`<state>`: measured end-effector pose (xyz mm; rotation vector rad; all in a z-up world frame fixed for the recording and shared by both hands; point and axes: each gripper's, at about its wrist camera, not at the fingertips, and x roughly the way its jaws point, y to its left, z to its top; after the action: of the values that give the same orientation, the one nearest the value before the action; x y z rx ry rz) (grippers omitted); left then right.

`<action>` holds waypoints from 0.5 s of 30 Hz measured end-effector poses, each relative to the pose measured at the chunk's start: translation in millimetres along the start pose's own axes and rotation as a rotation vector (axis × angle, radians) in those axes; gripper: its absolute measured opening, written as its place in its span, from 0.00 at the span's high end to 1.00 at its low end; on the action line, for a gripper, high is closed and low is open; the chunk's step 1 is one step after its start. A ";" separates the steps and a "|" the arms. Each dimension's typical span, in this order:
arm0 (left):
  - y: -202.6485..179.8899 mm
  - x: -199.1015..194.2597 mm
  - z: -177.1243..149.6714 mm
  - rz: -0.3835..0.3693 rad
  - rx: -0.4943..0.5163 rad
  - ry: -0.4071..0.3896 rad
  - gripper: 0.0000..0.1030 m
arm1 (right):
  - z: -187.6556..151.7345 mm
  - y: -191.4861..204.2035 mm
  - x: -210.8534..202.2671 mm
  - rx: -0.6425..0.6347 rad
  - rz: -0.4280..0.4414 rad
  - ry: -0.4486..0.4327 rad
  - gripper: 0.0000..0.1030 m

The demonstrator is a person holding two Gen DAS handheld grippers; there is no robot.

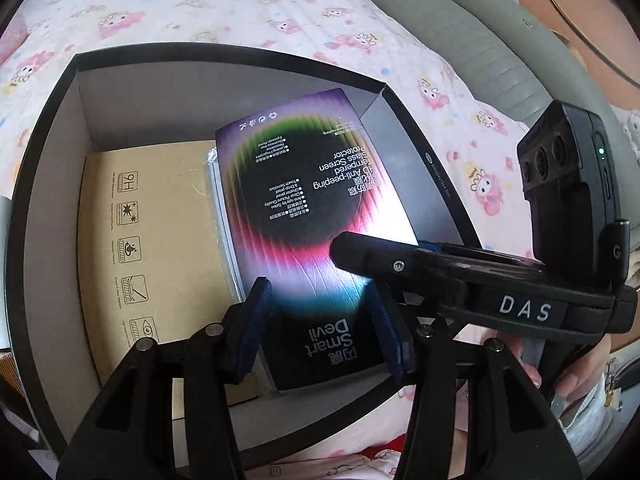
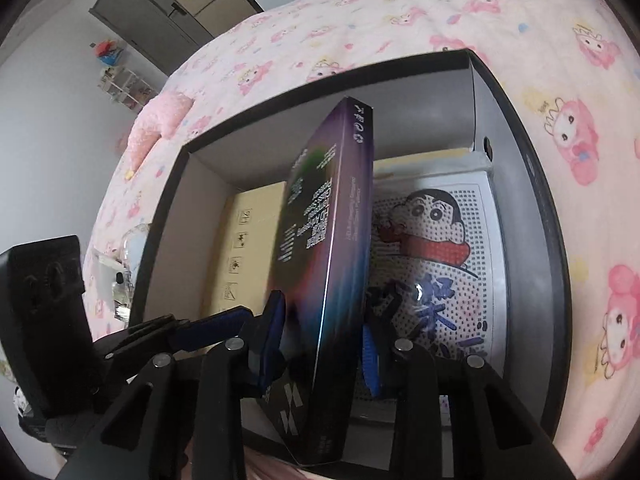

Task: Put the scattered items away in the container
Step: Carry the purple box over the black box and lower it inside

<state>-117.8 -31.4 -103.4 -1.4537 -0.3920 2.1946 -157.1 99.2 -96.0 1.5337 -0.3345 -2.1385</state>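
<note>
The right tongs (image 2: 320,344) clamp the near end of a flat purple-and-black screen-protector box (image 2: 326,256), holding it tilted over a black cardboard container (image 2: 532,216) on the pink-patterned bed (image 2: 520,20). The left tongs (image 1: 320,328) stand apart on either side of the box's near end; contact is unclear. Inside lie a tan card packet (image 1: 160,240) and a white cartoon bead board (image 2: 436,248).

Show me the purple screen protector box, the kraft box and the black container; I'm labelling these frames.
purple screen protector box (image 1: 304,184): left wrist view, printed face.
kraft box (image 1: 168,240): left wrist view, top face.
black container (image 2: 532,216): right wrist view, right wall.
</note>
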 end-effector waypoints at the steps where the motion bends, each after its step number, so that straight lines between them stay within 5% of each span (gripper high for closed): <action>1: 1.2 -0.5 0.0 -0.001 -0.005 0.000 0.51 | 0.1 -2.5 0.3 0.015 0.014 0.005 0.70; 6: 16.8 -4.6 0.0 0.032 -0.071 -0.041 0.51 | -1.8 -4.6 -2.6 0.034 0.040 -0.004 0.73; 15: 38.0 -54.5 3.2 -0.017 -0.162 -0.261 0.55 | 4.4 44.1 -7.7 -0.119 -0.004 -0.036 0.80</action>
<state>-111.8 -92.5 -77.8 -1.2382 -0.6821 2.3932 -148.6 65.2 -67.8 1.4316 -0.2128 -2.1507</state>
